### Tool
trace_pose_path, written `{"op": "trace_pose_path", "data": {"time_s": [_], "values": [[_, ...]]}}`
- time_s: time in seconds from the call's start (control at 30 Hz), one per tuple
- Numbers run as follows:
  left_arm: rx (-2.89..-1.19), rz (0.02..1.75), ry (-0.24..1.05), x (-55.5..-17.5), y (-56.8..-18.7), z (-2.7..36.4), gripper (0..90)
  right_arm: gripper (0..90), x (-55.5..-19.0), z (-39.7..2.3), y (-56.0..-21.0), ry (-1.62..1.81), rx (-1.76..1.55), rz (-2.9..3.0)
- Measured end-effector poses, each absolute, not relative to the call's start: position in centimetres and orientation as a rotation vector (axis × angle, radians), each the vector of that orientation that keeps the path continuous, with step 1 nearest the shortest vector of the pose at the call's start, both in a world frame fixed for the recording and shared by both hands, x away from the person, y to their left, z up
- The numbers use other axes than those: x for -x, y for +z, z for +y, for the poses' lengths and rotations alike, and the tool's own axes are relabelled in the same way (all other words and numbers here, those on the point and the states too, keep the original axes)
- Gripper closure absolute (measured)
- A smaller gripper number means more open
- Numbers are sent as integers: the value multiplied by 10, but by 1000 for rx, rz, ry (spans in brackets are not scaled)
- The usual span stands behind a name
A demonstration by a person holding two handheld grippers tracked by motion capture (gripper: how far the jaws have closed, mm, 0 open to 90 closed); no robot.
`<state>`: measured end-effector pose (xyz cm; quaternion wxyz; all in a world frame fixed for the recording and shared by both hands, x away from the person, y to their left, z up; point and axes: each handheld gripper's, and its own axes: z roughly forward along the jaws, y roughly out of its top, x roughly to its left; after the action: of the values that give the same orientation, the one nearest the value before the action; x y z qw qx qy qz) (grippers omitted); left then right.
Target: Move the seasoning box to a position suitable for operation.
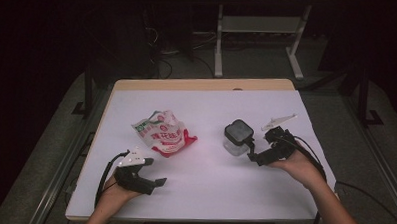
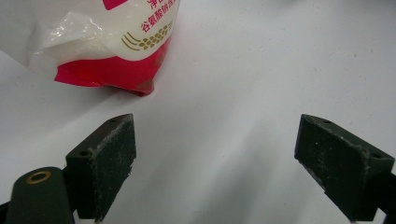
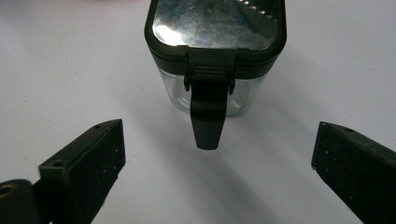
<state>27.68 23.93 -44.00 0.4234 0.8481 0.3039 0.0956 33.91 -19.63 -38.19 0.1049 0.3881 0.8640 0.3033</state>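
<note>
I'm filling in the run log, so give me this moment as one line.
left gripper: open, near bag | right gripper: open, facing container latch | lid: closed | nothing gripped

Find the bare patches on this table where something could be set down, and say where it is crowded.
Free: the white table strip behind the red-and-white plastic bag and the clear black-lidded container; the gap between those two; the near middle between the left tool and right tool. Crowded: around the container, where the open right tool sits close.
</note>
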Motion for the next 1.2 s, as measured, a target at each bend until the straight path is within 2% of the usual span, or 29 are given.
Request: {"op": "trace_pose_path", "data": {"time_s": [0.7, 1.2], "values": [[-2120, 757, 237, -276, -440, 239, 129, 25, -369, -169, -356, 826, -1088, 2617], [-2124, 750, 236, -277, -442, 239, 129, 24, -400, -145, -353, 785, -1115, 2659]]}}
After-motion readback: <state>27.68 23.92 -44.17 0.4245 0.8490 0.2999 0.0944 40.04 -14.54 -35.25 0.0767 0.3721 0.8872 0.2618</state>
